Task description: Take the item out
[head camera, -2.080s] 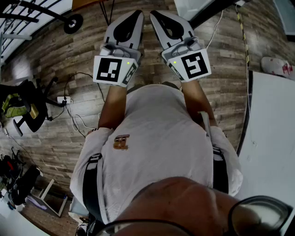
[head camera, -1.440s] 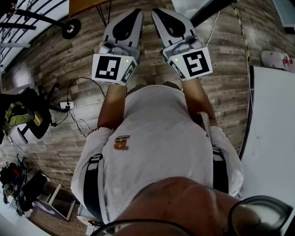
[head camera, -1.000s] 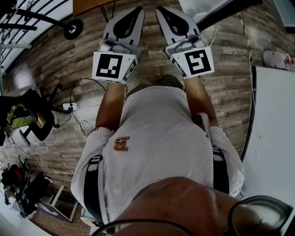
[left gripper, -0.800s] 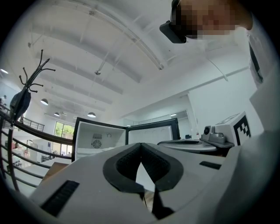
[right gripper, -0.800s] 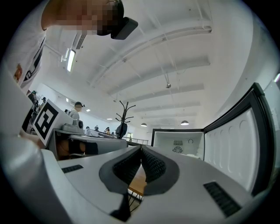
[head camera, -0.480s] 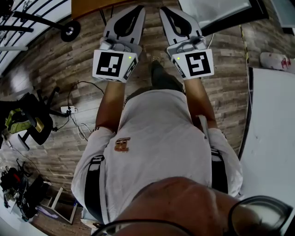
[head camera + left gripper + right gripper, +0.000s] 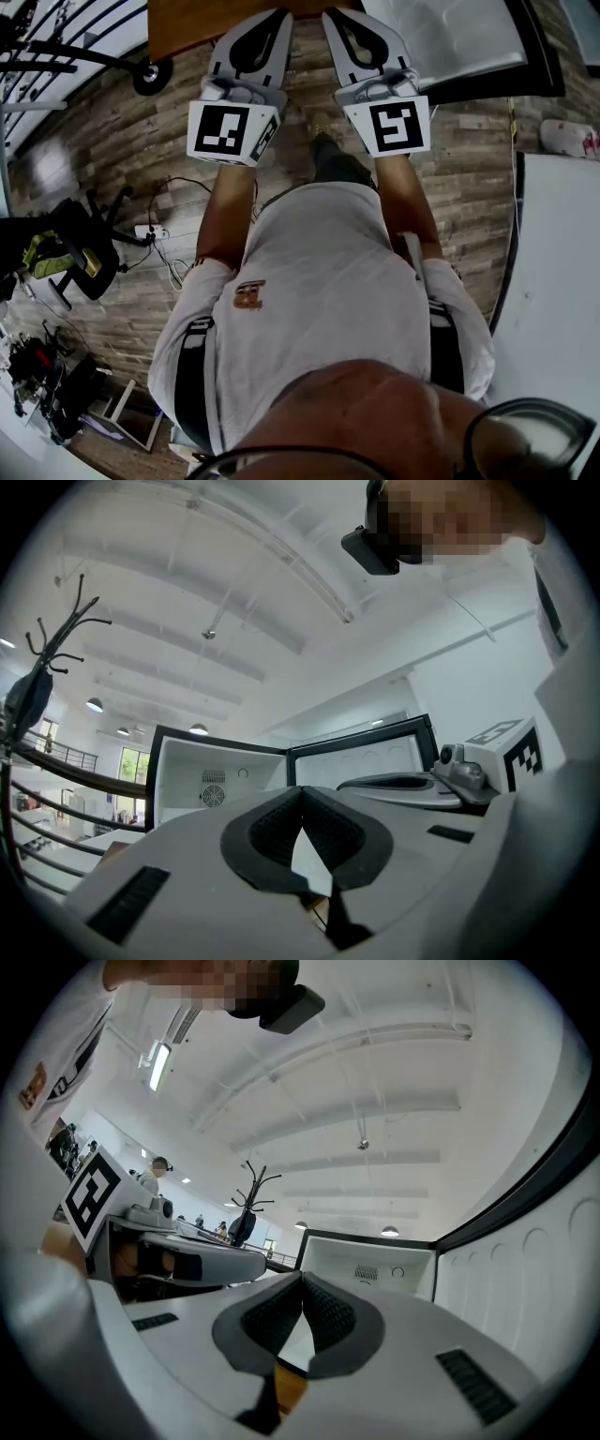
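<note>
Head view first, Ben: what is largest?

Ben: The wood-plank floor (image 7: 112,141), then a white counter (image 7: 562,300) along the right edge. At the far end stands a black-framed cabinet (image 7: 450,42) with its door swung open. The person (image 7: 319,281) in a white shirt faces it, both arms held out ahead.

Ana: And to the left?

Ben: A black chair (image 7: 80,248), well apart from the person. A power strip (image 7: 150,231) and cables (image 7: 172,269) lie on the floor between them.

Ana: The tools?

Ben: The left hand-held gripper (image 7: 279,19) and the right hand-held gripper (image 7: 330,17) are side by side, near each other but apart. Both are aimed at the cabinet.

Ana: Their jaws?

Ben: In the left gripper view the dark pads (image 7: 272,829) meet at the tips and grip nothing. A loop-shaped gap shows behind the tips. The right gripper view shows the same: tips together, nothing held.

Ana: What lies beyond them?

Ben: The cabinet's white inside, with a round fan grille (image 7: 213,796) on the back wall. The door (image 7: 361,761) stands to its right, and a coat stand (image 7: 37,691) rises at the far left.

Ana: Where is the item?

Ben: I cannot tell. No view shows it, and the lower part of the cabinet's inside is hidden behind the jaws.
</note>
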